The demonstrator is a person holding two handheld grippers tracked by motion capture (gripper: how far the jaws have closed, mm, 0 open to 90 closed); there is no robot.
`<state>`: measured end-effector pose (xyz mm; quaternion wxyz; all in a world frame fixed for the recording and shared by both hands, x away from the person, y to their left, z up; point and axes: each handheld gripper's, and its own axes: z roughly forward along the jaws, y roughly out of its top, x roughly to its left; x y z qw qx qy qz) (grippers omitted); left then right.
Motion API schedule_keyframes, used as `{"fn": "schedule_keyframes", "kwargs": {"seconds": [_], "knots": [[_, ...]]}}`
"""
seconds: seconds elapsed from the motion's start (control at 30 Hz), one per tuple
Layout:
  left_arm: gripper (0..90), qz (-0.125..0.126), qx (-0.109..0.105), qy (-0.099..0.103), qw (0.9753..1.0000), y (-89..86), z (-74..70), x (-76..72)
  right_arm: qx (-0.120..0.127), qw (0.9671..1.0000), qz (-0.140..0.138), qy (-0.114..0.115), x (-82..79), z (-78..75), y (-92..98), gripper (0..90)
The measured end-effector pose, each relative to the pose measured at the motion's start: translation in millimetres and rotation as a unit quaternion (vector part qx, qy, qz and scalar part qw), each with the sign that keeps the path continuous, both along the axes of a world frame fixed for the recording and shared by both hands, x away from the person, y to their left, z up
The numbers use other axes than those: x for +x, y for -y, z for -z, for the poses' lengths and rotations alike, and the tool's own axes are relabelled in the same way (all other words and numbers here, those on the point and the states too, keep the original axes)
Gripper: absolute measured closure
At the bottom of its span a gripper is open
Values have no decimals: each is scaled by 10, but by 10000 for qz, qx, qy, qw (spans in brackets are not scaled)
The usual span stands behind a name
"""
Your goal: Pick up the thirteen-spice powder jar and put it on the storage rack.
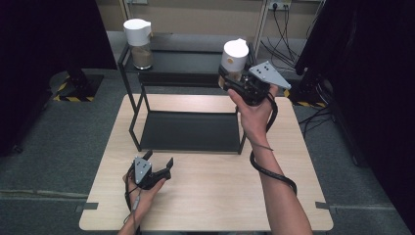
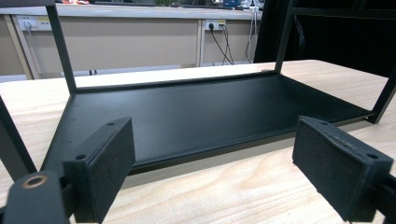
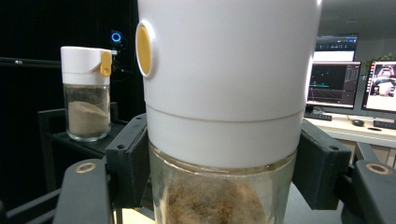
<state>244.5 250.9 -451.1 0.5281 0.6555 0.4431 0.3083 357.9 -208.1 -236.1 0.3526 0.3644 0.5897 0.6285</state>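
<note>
The right claw (image 1: 229,78) grips a white-lidded glass jar of brown powder (image 1: 234,58) above the black metal shelf rack's (image 1: 188,129) far right. The left claw (image 1: 159,164) rests wide on the pale wooden counter (image 1: 220,191). A matching jar (image 1: 138,43) stands far left on the rack.

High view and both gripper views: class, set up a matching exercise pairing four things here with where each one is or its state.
Things:
1. left hand-held gripper
2. right hand-held gripper
3. far jar
4. rack's lower shelf

States:
A. stands on the rack's top shelf
B. bare, holding nothing
C. shut on a white-capped jar
D. open, low over the table

Pairs: 1-D, 2-C, 3-A, 4-B
</note>
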Motion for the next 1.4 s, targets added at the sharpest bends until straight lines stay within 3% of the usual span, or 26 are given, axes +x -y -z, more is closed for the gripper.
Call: {"fn": "schedule_keyframes", "kwargs": {"seconds": [0.73,1.4], "knots": [[125,3,-8,-14,10000,-9,-2,4,83,9999,63,-74,222,-159,-154,309],[126,8,-18,-2,10000,-11,3,4,139,9994,223,-209,397,-233,-161,309]]}}
